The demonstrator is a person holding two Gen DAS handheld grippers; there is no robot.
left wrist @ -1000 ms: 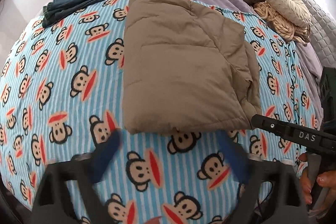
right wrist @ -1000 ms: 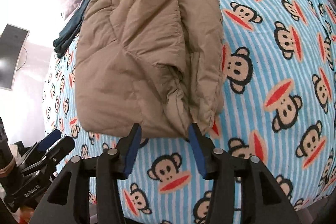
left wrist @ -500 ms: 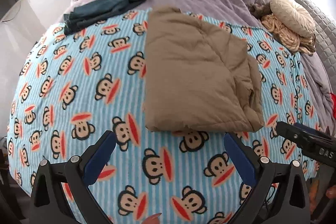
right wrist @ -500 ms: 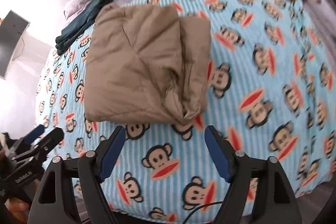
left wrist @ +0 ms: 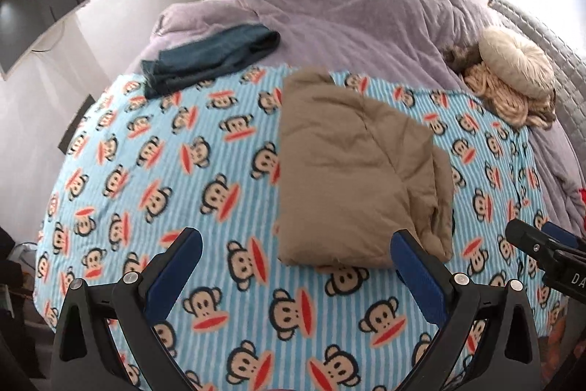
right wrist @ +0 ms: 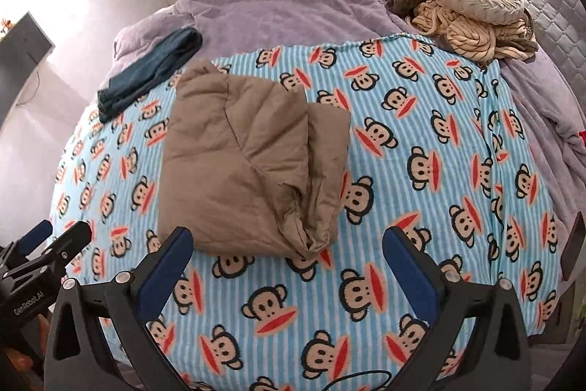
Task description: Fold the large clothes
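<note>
A tan padded garment (left wrist: 351, 171) lies folded into a thick rectangle on the blue monkey-print blanket (left wrist: 183, 171); it also shows in the right wrist view (right wrist: 249, 167). My left gripper (left wrist: 295, 255) is open and empty, held back from the garment's near edge. My right gripper (right wrist: 287, 253) is open and empty, also short of the near edge. Each gripper shows at the edge of the other's view: the right one (left wrist: 542, 251) and the left one (right wrist: 55, 244).
A folded dark teal garment (left wrist: 212, 55) lies at the blanket's far left. A purple duvet (left wrist: 348, 21) covers the far bed. A round cream cushion (left wrist: 516, 61) and knitted throw (left wrist: 505, 98) sit far right. A monitor (left wrist: 40, 10) stands left; closet doors behind.
Both grippers have pulled back and up from the folded garment, and their jaws have spread wider. The garment stays folded in place.
</note>
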